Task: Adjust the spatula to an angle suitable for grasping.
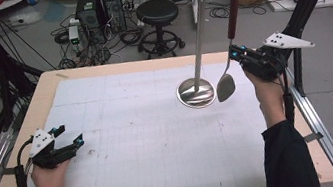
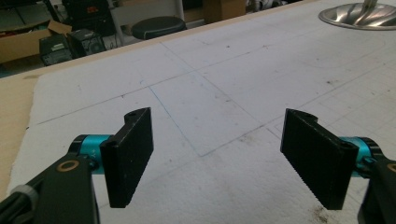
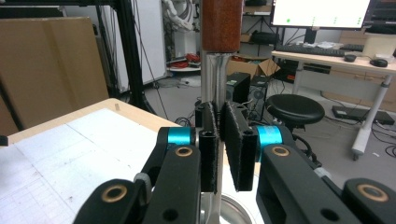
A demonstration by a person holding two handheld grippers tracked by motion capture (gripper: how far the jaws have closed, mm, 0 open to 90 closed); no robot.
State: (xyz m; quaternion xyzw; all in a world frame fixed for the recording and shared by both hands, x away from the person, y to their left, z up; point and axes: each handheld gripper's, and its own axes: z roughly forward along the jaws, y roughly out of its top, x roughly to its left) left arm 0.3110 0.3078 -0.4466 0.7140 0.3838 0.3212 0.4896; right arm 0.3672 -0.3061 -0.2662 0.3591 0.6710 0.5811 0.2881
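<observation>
1. Spatula point(image 1: 228, 71) with red-brown handle is pinched at its metal neck by the right hand-held gripper point(image 1: 235, 54), upright, blade down, just beside the stand's base, above the bench point(image 1: 47, 89).
2. Steel stand point(image 1: 198, 58) rises close beside it; black stool point(image 1: 157, 14) and computer towers point(image 1: 98, 8) sit on the floor behind.
3. White gridded mat point(image 1: 150, 131) covers the bench.
4. Left hand-held gripper point(image 2: 217, 156), jaws spread wide with nothing between, rests low at the near left corner.
5. Right gripper view adds a monitor point(image 3: 320, 13) and desk.
</observation>
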